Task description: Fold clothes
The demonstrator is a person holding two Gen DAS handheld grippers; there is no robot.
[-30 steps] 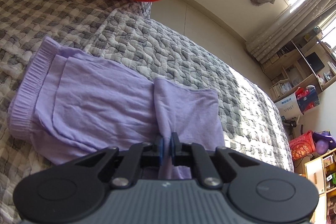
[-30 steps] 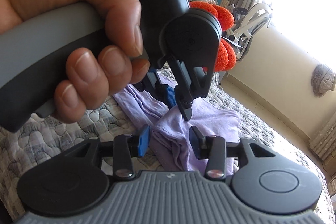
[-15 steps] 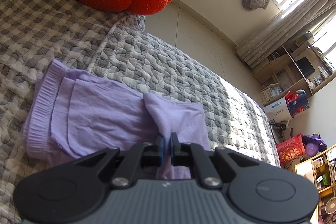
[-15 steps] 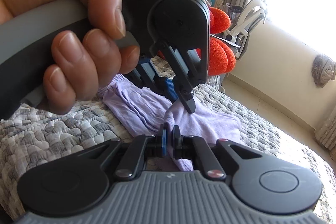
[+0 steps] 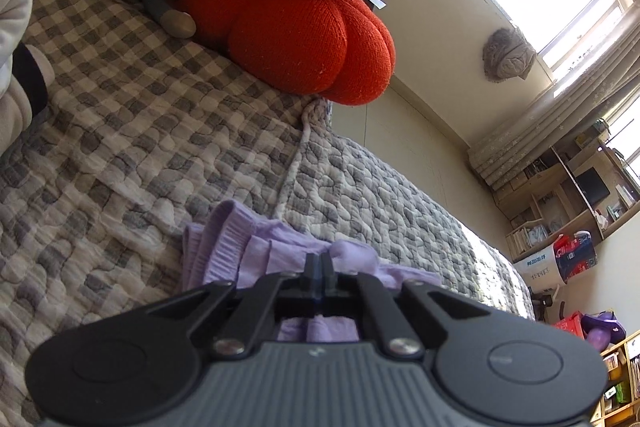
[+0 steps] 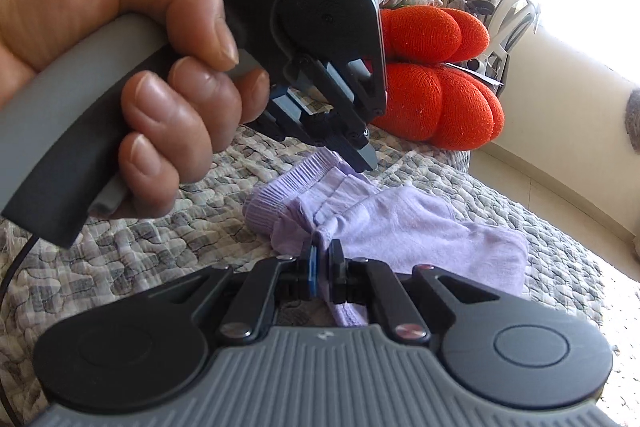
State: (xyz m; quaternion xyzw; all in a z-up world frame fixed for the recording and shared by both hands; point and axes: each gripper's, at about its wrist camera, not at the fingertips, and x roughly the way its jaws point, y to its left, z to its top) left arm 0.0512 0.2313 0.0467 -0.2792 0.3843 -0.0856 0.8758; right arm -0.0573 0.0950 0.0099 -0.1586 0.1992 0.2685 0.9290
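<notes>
While left gripper [image 5: 319, 269] sits low centre of left view, jaws pinched on lilac shorts [image 5: 256, 251], cloth bunches mid-frame on checked quilt [image 5: 140, 131]; two red cushions [image 5: 304, 43] above.

Right view: right gripper [image 6: 323, 259] clamped on shorts [image 6: 420, 227] centre frame; hand [image 6: 132, 75] upper left. One garment, two grippers. Risk: thin pinch slips, fold collapses.
</notes>
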